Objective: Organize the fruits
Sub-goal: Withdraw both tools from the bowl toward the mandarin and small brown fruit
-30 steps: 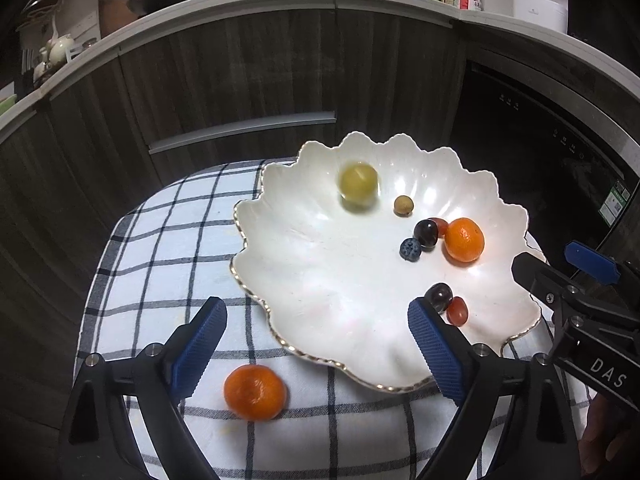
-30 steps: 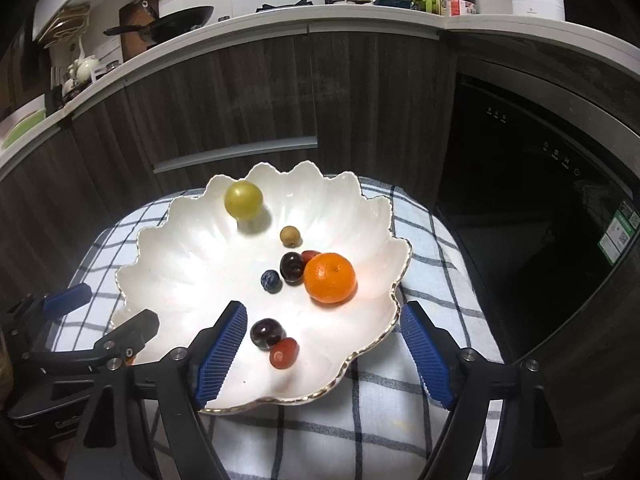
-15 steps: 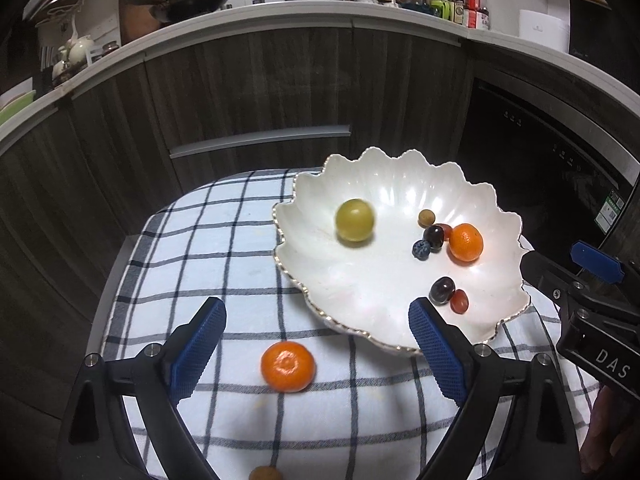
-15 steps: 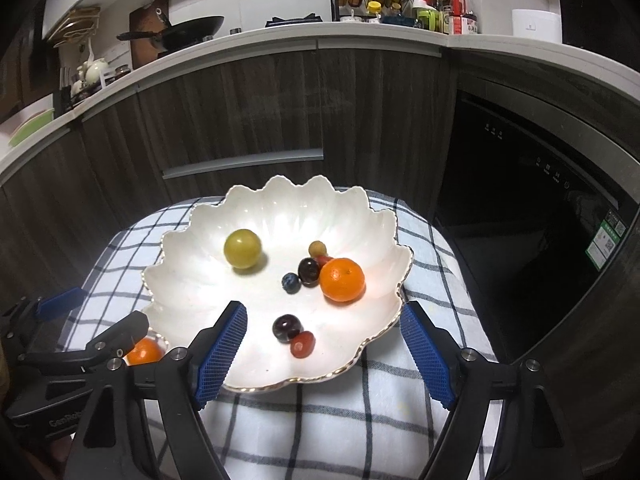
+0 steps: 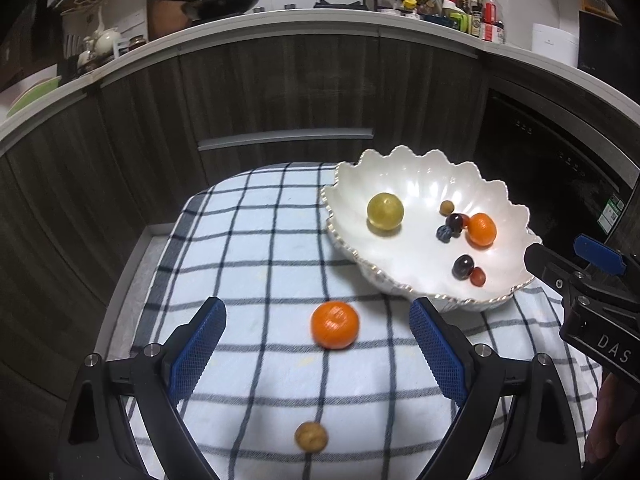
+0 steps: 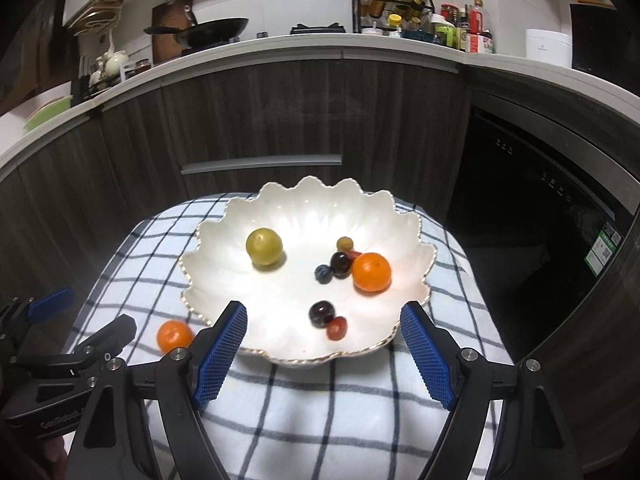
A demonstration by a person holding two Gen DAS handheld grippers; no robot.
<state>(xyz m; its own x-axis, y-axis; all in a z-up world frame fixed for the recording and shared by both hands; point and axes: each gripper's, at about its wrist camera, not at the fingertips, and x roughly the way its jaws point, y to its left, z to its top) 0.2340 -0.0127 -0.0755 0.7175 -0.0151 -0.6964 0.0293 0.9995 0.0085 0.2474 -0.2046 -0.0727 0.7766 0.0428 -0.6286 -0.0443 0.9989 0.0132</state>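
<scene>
Pulling back from the scalloped bowl (image 5: 424, 184), we now frame a loose mandarin (image 5: 334, 324) and a small brown fruit (image 5: 311, 436) on the checked cloth (image 5: 248, 240), both grippers' fingers (image 5: 198, 346) spread and empty.

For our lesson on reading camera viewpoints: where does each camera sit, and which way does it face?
Left wrist: on the left gripper, angled down at the loose tangerine; open jaws show.
Right wrist: on the right gripper, angled down at the white dish; open jaws show.
Shared: dish, tangerine, checked cloth.
</scene>
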